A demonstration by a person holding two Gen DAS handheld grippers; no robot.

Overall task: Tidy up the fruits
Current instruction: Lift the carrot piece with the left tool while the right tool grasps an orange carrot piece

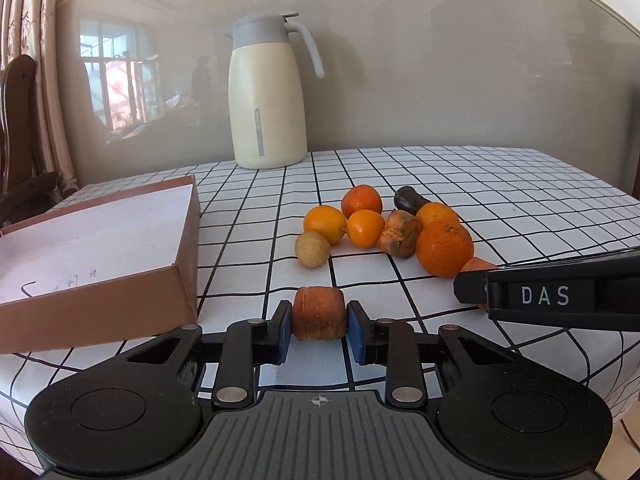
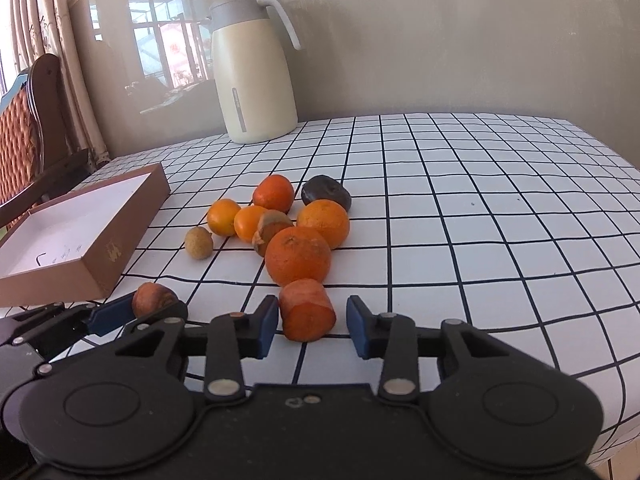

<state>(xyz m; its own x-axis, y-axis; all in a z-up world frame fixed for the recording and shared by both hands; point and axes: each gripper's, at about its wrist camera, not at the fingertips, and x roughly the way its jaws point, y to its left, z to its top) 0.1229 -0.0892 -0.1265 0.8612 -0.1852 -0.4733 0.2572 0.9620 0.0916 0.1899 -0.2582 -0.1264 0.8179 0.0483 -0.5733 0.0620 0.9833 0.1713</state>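
Note:
My left gripper [image 1: 319, 326] is shut on a wrinkled brown-orange fruit piece [image 1: 319, 313] just above the checked tablecloth; it also shows in the right wrist view [image 2: 154, 298]. My right gripper [image 2: 312, 322] is open, its fingers on either side of an orange carrot-like chunk [image 2: 307, 315] lying on the cloth, with gaps on both sides. A pile of oranges [image 2: 298, 261], small tangerines [image 1: 325, 224], a tan round fruit [image 1: 312, 249], a shrivelled fruit [image 1: 400, 234] and a dark fruit [image 2: 326, 197] lies behind. The open brown box [image 1: 120, 240] stands to the left, empty.
A cream thermos jug [image 1: 266, 96] stands at the back of the table [image 2: 500, 220] by the wall. A wooden chair [image 2: 28, 128] and curtains are at far left. The table's near edge runs just under both grippers.

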